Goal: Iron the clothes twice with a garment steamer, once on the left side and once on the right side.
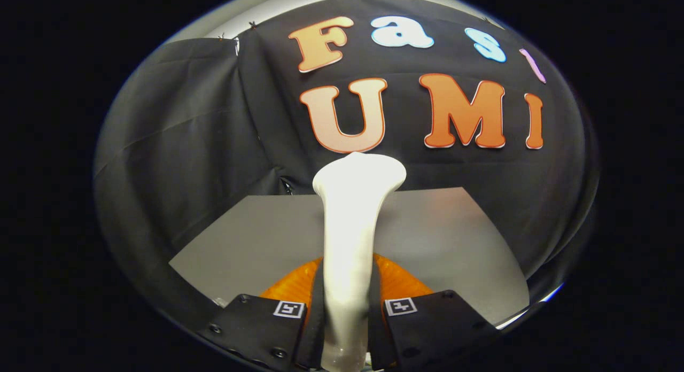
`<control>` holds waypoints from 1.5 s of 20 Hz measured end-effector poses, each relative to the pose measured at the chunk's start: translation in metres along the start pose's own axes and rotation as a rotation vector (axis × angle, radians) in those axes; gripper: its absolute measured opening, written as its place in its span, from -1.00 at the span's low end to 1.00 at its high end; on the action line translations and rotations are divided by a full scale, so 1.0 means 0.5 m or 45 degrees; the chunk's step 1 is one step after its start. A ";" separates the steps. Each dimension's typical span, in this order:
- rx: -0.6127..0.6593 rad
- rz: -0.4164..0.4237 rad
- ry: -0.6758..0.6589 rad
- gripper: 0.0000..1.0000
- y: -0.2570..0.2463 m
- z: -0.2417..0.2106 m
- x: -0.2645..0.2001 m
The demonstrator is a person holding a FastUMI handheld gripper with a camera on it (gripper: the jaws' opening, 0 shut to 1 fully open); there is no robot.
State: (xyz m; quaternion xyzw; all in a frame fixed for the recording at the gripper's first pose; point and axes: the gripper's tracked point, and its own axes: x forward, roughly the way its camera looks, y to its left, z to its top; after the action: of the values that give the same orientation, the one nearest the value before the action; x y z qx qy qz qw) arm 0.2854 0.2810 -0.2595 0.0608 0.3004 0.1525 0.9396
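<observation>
Holding the white garment steamer [350, 233] between our two black fingers [267, 321], we are seeing its long handle running straight ahead, away from the gripper [346, 313], with the flared head pointing at the booth's back wall. Both fingers are pressing on the handle's sides. An orange piece [398, 278] is showing just behind them. Beyond, a grey tabletop [256, 238] is lying under black cloth [181, 131] walls.

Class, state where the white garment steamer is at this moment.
In the gripper view, the garment steamer stands between the gripper's two fingers, which press on its handle; its flared head rises beyond them over the grey table.
</observation>
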 end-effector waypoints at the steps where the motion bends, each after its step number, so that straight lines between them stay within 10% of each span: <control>1: -0.008 0.006 -0.042 -0.19 0.000 0.015 -0.021; 17: -0.186 0.181 -0.427 -0.19 0.062 0.167 -0.457; 30: -0.226 -0.015 -0.623 -0.19 -0.102 0.241 -0.624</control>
State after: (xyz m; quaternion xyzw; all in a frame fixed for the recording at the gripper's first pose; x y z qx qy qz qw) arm 0.1273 0.1294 -0.0016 0.0116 0.0499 0.1536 0.9868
